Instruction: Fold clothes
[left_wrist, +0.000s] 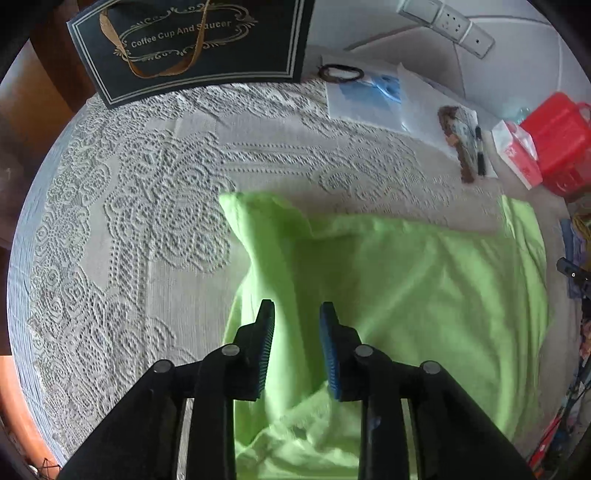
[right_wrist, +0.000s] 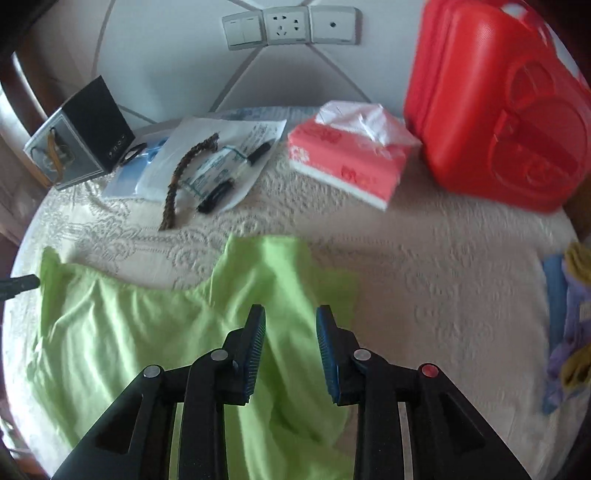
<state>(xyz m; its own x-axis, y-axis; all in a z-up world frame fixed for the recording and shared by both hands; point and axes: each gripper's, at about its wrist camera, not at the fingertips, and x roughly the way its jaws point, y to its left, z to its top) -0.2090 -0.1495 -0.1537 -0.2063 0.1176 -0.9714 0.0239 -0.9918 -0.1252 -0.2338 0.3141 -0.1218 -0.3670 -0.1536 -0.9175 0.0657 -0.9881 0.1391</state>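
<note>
A: State of the 2 tongs?

B: Left tongs and right tongs both stand narrowly parted, pads clear of cloth, nothing held.

A: The garment?

B: Green garment lies on the lace-covered tabletop, directly beneath both. Long axis runs left to right; left tongs sit over its left end, right tongs nearer the right end.

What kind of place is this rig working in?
Likely a home room, not a lab: lace tablecloth on a round table, tissue pack and coffee cup gift box beside the green garment, wall sockets behind.
</note>
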